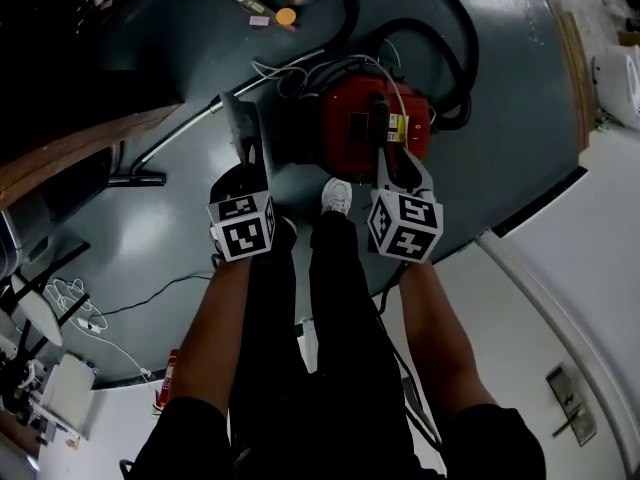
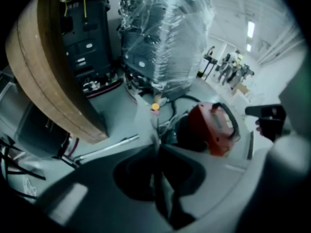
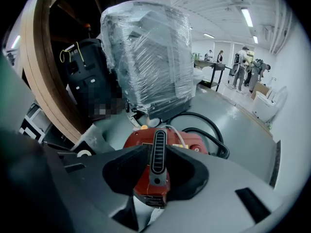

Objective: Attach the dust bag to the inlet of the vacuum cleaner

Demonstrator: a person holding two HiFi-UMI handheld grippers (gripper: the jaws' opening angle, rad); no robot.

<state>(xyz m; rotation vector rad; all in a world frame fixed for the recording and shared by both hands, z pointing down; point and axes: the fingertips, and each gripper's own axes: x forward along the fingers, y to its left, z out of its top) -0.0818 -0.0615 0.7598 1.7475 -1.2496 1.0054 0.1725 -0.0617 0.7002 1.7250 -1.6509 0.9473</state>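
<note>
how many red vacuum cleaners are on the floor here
1. The red vacuum cleaner sits on the grey floor just ahead of the person's white shoe, a black hose looping behind it. More could be hidden behind the plastic-wrapped stack.

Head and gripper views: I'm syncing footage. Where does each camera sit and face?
Head view: on the person's head, facing steeply down; forearms, legs, left gripper, right gripper.
Left gripper view: on that gripper, along jaws shut on the dust bag, toward the vacuum cleaner.
Right gripper view: on that gripper, along parted jaws, at the vacuum cleaner's handle.
Shared: all show the vacuum cleaner.
</note>
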